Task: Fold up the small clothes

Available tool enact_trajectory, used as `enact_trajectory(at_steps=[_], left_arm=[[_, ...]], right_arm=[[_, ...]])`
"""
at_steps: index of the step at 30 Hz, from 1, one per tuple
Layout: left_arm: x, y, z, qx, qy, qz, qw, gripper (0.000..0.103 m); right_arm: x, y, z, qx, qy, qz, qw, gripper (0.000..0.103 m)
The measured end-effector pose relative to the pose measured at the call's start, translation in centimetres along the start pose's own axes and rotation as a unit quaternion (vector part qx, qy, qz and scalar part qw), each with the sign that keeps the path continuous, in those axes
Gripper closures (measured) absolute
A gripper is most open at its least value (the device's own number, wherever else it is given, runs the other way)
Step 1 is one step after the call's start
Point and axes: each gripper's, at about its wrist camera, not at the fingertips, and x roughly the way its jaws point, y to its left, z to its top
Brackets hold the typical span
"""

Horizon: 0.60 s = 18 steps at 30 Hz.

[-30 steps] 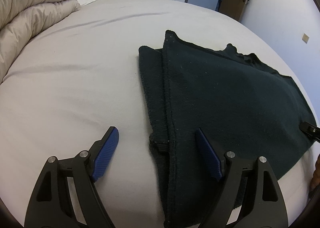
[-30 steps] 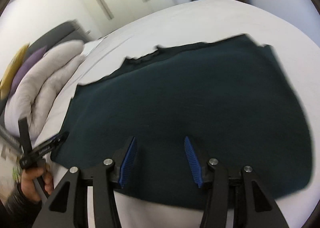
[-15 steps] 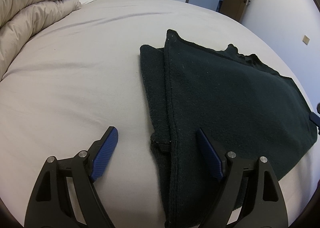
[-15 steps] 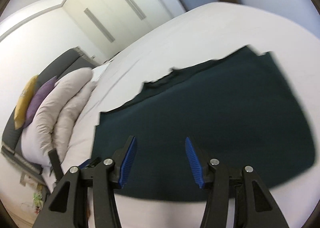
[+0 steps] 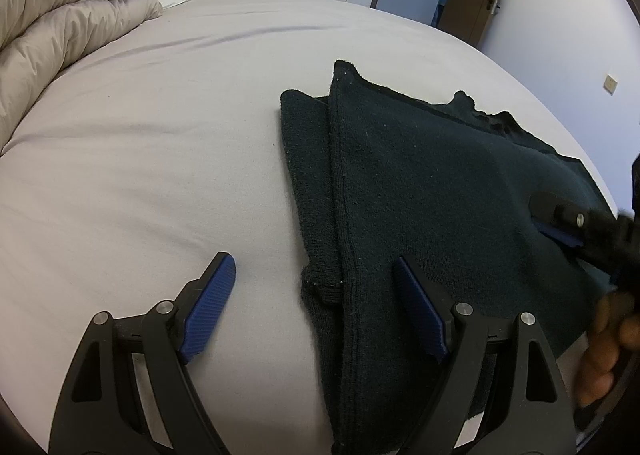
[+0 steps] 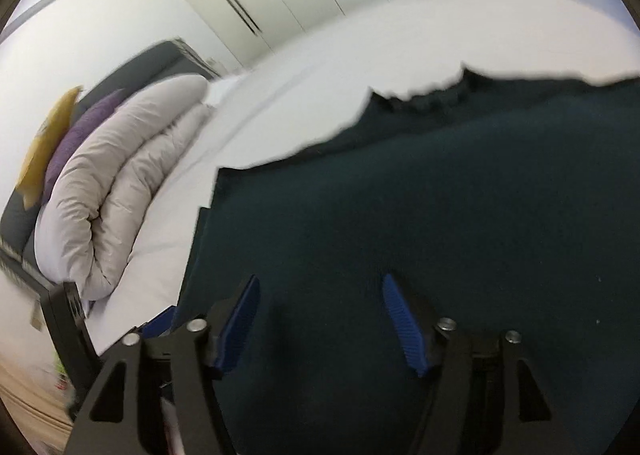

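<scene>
Left hand-held gripper and right hand-held gripper both spread above blurred, partly cropped dark garment.

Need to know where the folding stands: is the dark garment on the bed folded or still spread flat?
Partly folded. The dark garment lies on the bed with one layer turned over another along its left edge; final fold cannot tell.

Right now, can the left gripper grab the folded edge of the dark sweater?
Probably yes. The left gripper is open, and the folded edge of the dark sweater lies flat on the bed right between its jaws. Nothing sits in the way; the right gripper is off to the side.
</scene>
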Motion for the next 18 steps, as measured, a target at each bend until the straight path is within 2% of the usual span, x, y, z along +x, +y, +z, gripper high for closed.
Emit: enact_trajectory(at_steps=[3,6,7,10,13,16,17,18], left_arm=[[-0.2,0.1,-0.1,-0.002,-0.004,-0.004,1.0000,0.020],[-1.2,1.3,0.0,-0.035,-0.012,-0.035,0.9987,0.020],[-1.6,2.2,0.0,-0.060,-0.013,-0.047,0.9970,0.020],[-2.4,4.7,-0.2,-0.134,-0.007,-0.088,0.9870,0.020],[-2.7,5.6,-0.2,-0.174,0.012,-0.120,0.9773,0.020],[-2.4,6.0,-0.4,-0.227,0.028,-0.176,0.9574,0.020],[-2.0,6.0,-0.3,-0.236,0.032,-0.185,0.9534,0.020],[-1.5,5.9,-0.1,-0.236,0.039,-0.185,0.9532,0.020]], right_arm=[[0.1,0.8,-0.8,-0.034,-0.019,-0.007,0.999,0.025],[-0.2,-0.1,-0.8,-0.020,-0.029,0.022,0.999,0.024],[-0.5,-0.7,-0.9,-0.007,-0.037,0.041,0.998,0.024],[-0.8,-1.8,-0.9,0.018,-0.051,0.075,0.996,0.026],[-0.8,-1.9,-1.0,0.023,-0.057,0.084,0.995,0.026],[-1.0,-2.0,-1.0,0.026,-0.060,0.090,0.994,0.026],[-1.0,-2.1,-1.0,0.028,-0.061,0.093,0.993,0.026],[-1.1,-2.2,-1.0,0.031,-0.062,0.096,0.993,0.027]])
